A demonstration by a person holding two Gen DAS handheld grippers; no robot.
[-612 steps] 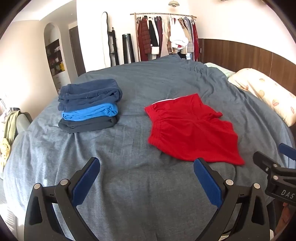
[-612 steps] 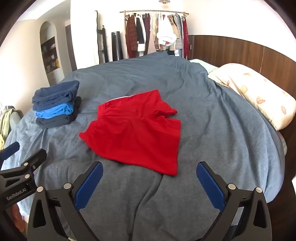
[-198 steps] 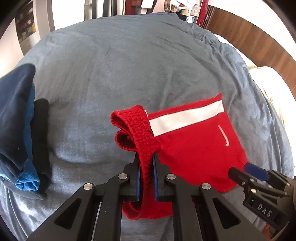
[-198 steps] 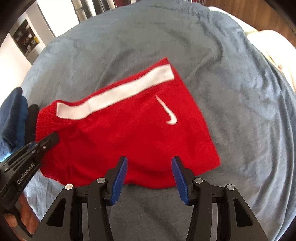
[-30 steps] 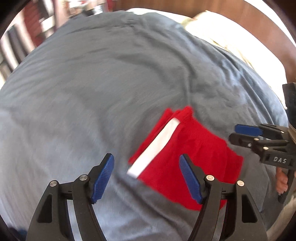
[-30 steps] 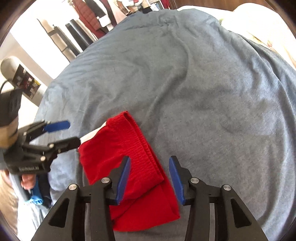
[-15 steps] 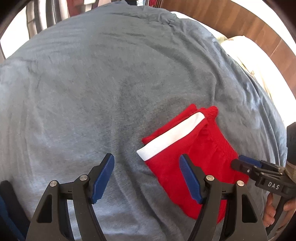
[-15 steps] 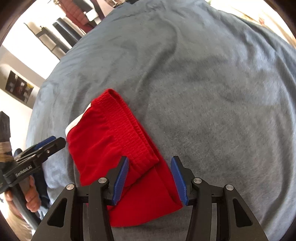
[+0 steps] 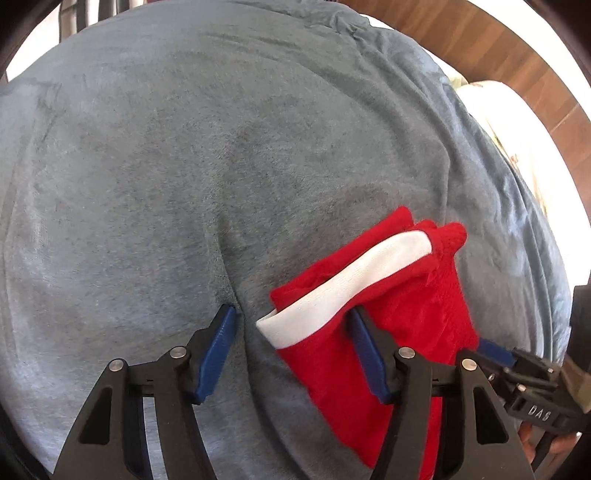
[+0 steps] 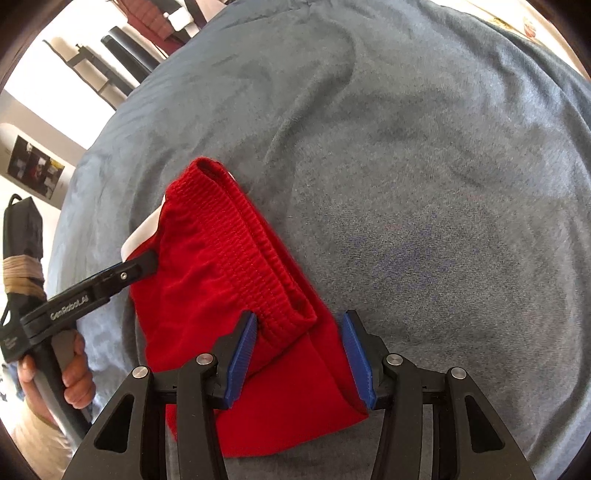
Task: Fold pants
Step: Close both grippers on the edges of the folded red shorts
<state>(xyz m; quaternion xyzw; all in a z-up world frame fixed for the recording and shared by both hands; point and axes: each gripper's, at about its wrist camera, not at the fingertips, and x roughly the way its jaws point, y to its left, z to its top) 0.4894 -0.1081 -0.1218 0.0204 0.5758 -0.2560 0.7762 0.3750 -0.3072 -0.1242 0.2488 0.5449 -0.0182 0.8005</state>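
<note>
The red shorts [image 9: 406, 295] with a white side stripe [image 9: 343, 280] lie folded into a narrow bundle on the grey bed cover [image 9: 221, 166]. My left gripper [image 9: 291, 343] is open, its jaws straddling the striped end of the bundle. In the right wrist view the shorts [image 10: 221, 280] show their ribbed waistband [image 10: 251, 251] on top. My right gripper [image 10: 299, 354] is open, its jaws either side of the waistband corner. The left gripper also shows in the right wrist view [image 10: 144, 264], one finger touching the shorts.
A wooden headboard [image 9: 498, 48] and a pale pillow [image 9: 517, 129] border the bed at the right. Dark stands [image 10: 122, 59] and hanging clothes [image 10: 155, 18] stand beyond the far edge. Bare grey cover lies left and beyond the shorts.
Both grippers have come down close to the folded shorts. The left jaws now straddle the striped end and have narrowed a little. The right jaws sit around the waistband corner.
</note>
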